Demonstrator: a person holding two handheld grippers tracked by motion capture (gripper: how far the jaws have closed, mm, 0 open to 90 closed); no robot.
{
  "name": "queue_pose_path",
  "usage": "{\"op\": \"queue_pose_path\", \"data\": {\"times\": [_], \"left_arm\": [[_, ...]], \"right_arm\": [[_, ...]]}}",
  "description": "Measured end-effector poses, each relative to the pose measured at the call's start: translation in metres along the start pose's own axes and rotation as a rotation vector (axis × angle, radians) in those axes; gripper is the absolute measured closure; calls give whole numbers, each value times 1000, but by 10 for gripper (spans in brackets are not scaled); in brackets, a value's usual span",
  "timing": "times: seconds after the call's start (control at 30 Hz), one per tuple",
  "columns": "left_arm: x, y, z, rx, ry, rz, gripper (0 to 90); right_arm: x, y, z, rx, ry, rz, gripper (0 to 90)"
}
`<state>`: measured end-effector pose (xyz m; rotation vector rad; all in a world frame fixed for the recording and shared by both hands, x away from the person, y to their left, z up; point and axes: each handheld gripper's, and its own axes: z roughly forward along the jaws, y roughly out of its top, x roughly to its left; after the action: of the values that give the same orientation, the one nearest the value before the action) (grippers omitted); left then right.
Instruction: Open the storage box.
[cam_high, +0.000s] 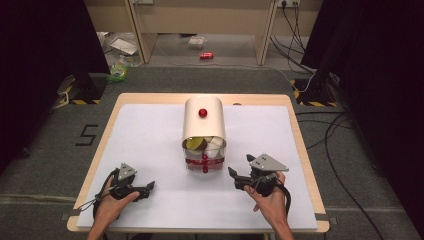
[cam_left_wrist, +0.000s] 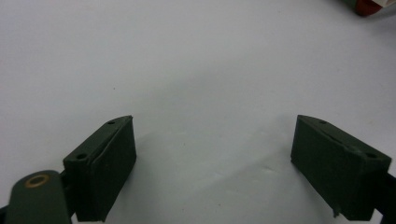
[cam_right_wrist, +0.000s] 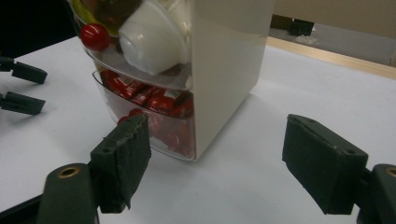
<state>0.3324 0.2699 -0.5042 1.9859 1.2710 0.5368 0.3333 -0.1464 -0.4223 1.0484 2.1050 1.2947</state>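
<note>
cream drawer box (cam_high: 204, 125), upright, mid-table

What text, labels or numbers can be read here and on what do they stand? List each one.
"5": black tape figure on the grey floor left of the table.
Red packets in the lower drawer of the cream cabinet: print too blurred to read.
Red can on the floor beyond the table: too small to read.

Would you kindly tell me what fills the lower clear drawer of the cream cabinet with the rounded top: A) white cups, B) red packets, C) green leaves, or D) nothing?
B: the lower clear drawer of the cream cabinet holds red packets.
</note>
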Motion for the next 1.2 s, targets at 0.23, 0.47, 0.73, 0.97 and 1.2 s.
{"op": "queue_pose_path", "data": {"times": [0.23, 0.47, 0.73, 0.97, 1.2], "left_arm": [[0, 0, 0, 1, -1, 0, 129], [1, 0, 0, 2, -3, 2, 129], [1, 0, 0, 2, -3, 0, 129], [0, 0, 0, 1, -3, -1, 128], [1, 0, 0, 1, -4, -1, 129]], "right_arm": [[20, 18, -8, -25, 36, -11, 247], [37, 35, -11, -40, 64, -32, 255], [47, 51, -9, -69, 91, -45, 261], [51, 58, -5, -79, 97, -61, 265], [56, 64, 1, -82, 108, -73, 266]]}}
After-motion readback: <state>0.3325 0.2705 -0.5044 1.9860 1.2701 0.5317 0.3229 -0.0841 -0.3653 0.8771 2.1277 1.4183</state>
